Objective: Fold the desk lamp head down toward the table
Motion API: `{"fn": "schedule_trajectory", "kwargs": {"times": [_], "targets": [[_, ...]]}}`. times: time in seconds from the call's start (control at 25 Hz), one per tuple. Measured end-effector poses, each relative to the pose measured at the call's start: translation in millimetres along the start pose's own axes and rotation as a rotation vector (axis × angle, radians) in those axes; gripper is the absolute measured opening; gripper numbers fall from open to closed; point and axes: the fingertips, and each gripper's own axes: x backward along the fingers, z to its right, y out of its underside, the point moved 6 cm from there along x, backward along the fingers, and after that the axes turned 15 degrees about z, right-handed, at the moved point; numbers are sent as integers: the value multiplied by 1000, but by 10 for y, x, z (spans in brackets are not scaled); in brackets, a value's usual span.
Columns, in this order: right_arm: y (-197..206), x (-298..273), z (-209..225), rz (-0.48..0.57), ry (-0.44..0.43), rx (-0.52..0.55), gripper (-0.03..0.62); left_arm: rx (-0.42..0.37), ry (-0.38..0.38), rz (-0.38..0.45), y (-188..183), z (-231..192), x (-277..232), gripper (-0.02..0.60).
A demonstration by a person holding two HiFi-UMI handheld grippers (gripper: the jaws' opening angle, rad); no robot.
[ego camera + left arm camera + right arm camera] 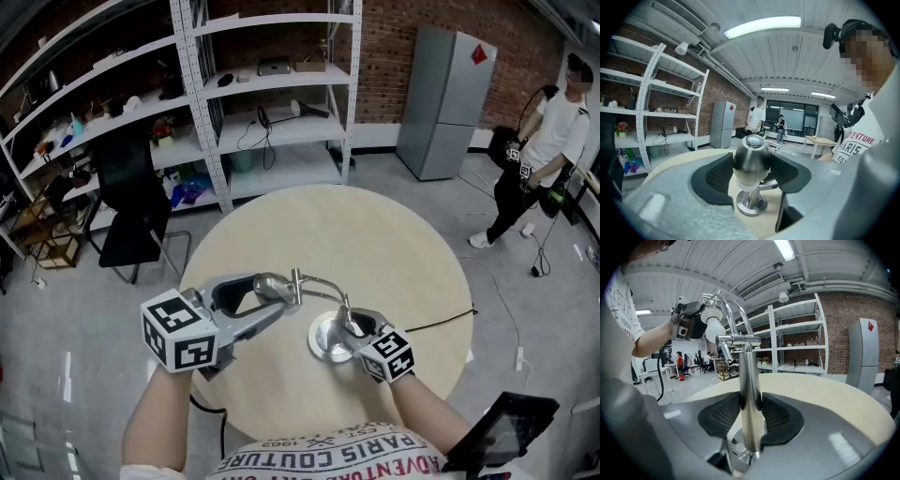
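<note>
A chrome desk lamp stands on the round beige table (375,234) on a round base (328,339). Its upright post (751,404) is clamped between the dark pads of my right gripper (751,416) (364,330), just above the base. The lamp's egg-shaped metal head (751,158) (272,286) sits between the ribbed pads of my left gripper (751,174) (253,298), both pads against its sides. In the right gripper view the head (712,326) and left gripper hang up at the left, above the cross joint (738,339).
The lamp's black cord (441,323) runs off the table's right edge. White metal shelving (272,94) and a black chair (131,202) stand beyond the table, a grey fridge (450,98) at the back right. A person (544,150) stands at the right.
</note>
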Motion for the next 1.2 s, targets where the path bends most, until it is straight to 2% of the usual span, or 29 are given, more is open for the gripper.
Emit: {"fn": "schedule_trajectory", "kwargs": {"times": [1.2], "targets": [[-60,22,42,-7,17,-7,141,168,-58,30,750,-297,355,219]]}}
